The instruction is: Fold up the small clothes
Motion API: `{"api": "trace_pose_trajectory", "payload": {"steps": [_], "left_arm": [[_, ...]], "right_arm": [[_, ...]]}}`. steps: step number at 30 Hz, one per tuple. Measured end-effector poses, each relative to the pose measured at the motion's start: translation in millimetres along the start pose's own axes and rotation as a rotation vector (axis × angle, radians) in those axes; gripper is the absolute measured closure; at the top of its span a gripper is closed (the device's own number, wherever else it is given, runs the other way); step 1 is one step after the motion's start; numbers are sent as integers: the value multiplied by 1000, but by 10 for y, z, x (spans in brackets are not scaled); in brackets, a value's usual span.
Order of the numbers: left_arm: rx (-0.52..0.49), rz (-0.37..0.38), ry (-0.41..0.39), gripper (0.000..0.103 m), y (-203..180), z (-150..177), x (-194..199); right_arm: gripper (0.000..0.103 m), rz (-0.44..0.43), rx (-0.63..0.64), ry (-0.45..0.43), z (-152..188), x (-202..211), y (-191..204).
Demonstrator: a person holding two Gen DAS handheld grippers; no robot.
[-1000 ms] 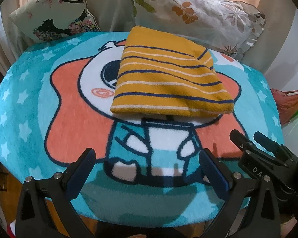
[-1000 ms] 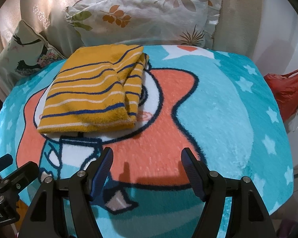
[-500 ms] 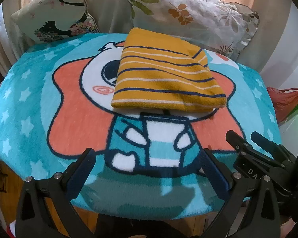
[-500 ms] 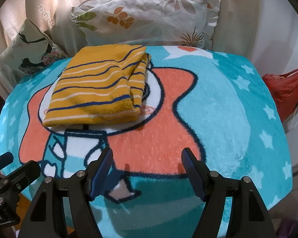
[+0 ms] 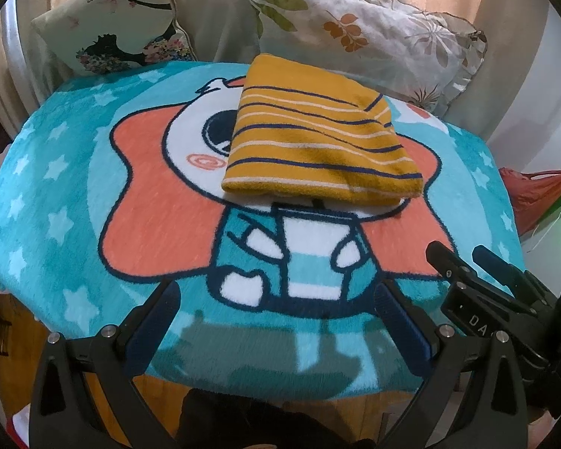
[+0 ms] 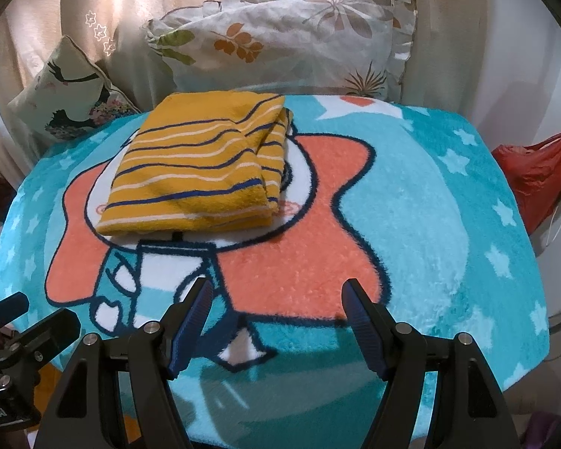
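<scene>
A: The biggest thing first: a teal blanket (image 5: 56,194) printed with white stars and an orange cartoon star figure is spread across the whole surface, seen from both wrist views.

B: And behind it, a large leaf-print pillow (image 6: 280,33) with a frilled edge is propped against a beige curtain (image 6: 56,11). A smaller cushion (image 5: 108,26) with a dark silhouette and flowers is set to its left.

A: Now the garment. A mustard-yellow striped piece of clothing (image 5: 318,142) is laid folded into a neat rectangle on the far half of the blanket, over the cartoon's white face. Navy and cream stripes are seen running across it, and stacked layers are shown along its right edge (image 6: 276,149).

B: A red bag (image 6: 538,172) is glimpsed off the right side of the blanket.

A: On to the tools. The left gripper (image 5: 276,318) is held over the near edge of the blanket, jaws spread wide, nothing caught between the blue pads (image 5: 153,329).

B: Same for the right gripper (image 6: 276,314): it is released, fingers apart, with only blanket seen between them. The folded garment is well apart from both, touched by neither.

A: Each gripper is caught at the edge of the other's view.
</scene>
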State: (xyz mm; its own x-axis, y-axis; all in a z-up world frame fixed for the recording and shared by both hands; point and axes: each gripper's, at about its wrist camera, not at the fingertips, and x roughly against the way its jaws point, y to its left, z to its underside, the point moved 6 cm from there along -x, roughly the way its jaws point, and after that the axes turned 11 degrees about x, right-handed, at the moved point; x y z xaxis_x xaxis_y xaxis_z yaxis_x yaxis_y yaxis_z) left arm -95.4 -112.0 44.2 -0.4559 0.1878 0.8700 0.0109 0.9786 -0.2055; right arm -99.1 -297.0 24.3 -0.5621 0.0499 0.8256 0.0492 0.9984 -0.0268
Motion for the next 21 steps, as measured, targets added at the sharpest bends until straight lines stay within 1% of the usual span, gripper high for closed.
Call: {"api": "trace_pose_trajectory", "payload": {"steps": [12, 21], "left_arm": [[-9, 26, -38, 0, -27, -25, 140], [-7, 31, -29, 0, -57, -42, 109]], "right_arm": [[26, 7, -10, -37, -21, 127, -7], [25, 11, -22, -48, -46, 132, -32]]}}
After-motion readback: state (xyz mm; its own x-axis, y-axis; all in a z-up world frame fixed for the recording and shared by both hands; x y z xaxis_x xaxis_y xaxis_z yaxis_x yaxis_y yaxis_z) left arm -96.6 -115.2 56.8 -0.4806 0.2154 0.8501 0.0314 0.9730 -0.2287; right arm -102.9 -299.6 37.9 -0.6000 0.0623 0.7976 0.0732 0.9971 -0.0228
